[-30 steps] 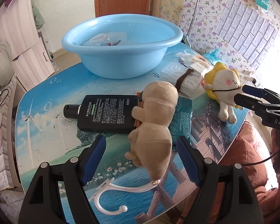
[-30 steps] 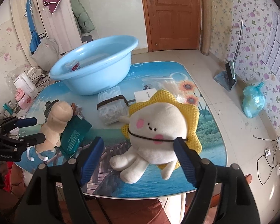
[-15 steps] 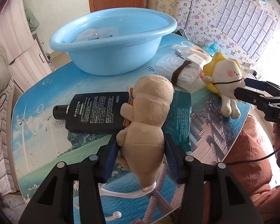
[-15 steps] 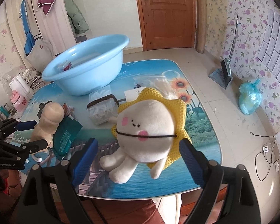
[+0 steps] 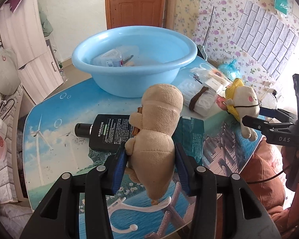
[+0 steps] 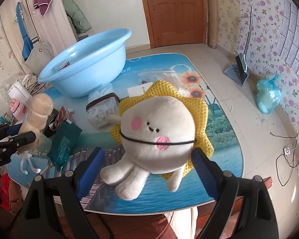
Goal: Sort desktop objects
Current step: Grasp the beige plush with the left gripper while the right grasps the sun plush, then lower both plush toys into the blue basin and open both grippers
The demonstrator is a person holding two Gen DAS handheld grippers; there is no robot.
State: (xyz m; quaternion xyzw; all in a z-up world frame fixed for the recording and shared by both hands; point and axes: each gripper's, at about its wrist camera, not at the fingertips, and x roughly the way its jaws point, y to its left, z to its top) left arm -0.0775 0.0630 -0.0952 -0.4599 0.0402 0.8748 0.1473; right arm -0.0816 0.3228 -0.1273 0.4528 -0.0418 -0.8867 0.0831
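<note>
Bench [image 5: 49, 131] with a printed seascape top, pale blue plastic basin [image 5: 133, 59] at upper centre. Left gripper [image 5: 150, 163] clenched on the tan plush toy [image 5: 157, 131] — lower centre. Right gripper [image 6: 147, 165] spread wide, straddling the white-and-yellow plush toy [image 6: 157, 127] lying on the bench.

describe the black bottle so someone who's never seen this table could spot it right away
Start at the big blue basin at the table's far end. In front of it, the black bottle lies on its side, white print up, cap pointing away from the tan plush. It is the only flat black thing there; beside it is a dark green packet.
</note>
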